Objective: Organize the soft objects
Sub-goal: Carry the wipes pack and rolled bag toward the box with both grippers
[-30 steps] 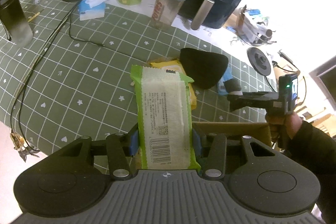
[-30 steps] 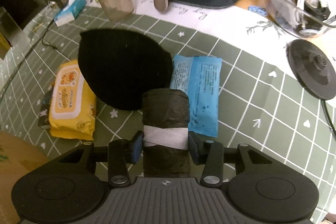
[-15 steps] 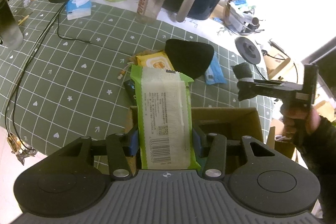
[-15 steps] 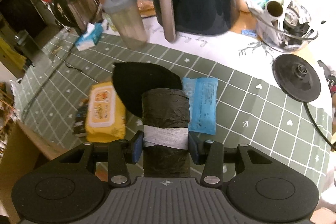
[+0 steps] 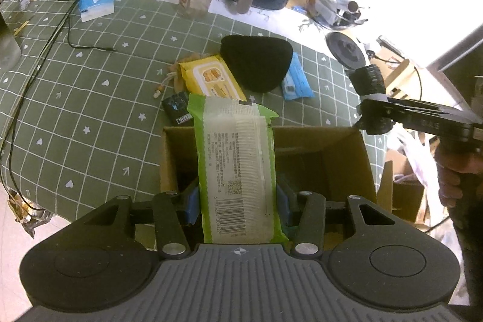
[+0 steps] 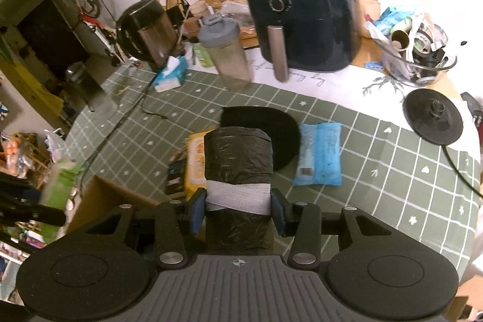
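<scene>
Green-edged wipes pack (image 5: 237,171), held lengthwise in our left gripper (image 5: 237,201), hangs over the open cardboard box (image 5: 341,147) that stands against the worktop (image 5: 90,86) edge. Its fingers (image 5: 192,204) are clamped on the pack's 2 long sides. Our right gripper (image 6: 238,208) is clamped on a black roll of bags (image 6: 238,159) bound by a pale band, carried above the worktop and not yet over the box. We judge the task about midway: 2 soft items are in hand but neither is released, and the box floor is too dark to tell what it contains. On the checked cloth lie a yellow wipes pack (image 5: 211,77), a black fabric pouch (image 5: 256,62) and a blue packet (image 5: 295,79), touching or overlapping one another. The green pack looks flat, crinkled and slightly bowed.
</scene>
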Demonstrator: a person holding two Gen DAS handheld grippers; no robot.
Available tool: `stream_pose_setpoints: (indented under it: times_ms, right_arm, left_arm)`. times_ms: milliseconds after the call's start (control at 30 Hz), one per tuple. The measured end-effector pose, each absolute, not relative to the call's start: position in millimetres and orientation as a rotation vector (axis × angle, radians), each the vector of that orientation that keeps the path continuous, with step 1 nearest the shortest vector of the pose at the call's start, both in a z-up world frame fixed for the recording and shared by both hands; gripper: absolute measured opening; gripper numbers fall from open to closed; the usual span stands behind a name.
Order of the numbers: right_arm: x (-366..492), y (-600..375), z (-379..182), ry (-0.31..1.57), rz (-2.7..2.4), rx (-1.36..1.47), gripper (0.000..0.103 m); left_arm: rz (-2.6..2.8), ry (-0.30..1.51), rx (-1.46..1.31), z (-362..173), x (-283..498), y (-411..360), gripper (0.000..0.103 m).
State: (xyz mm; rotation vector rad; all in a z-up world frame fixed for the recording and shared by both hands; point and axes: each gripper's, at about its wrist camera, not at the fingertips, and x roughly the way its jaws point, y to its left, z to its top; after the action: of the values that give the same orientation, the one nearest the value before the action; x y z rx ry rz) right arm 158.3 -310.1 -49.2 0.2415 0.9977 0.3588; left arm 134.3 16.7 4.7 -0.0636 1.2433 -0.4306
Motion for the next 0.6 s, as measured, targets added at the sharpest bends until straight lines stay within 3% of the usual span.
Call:
stream_pose_setpoints:
  times_ms: [600]
  right_arm:
    - [104.0, -271.4, -42.8, 1.120, 0.361, 0.286, 0.048]
  left_arm:
    - [-0.422, 1.281, 0.000, -13.7, 121.8, -11.3, 0.047]
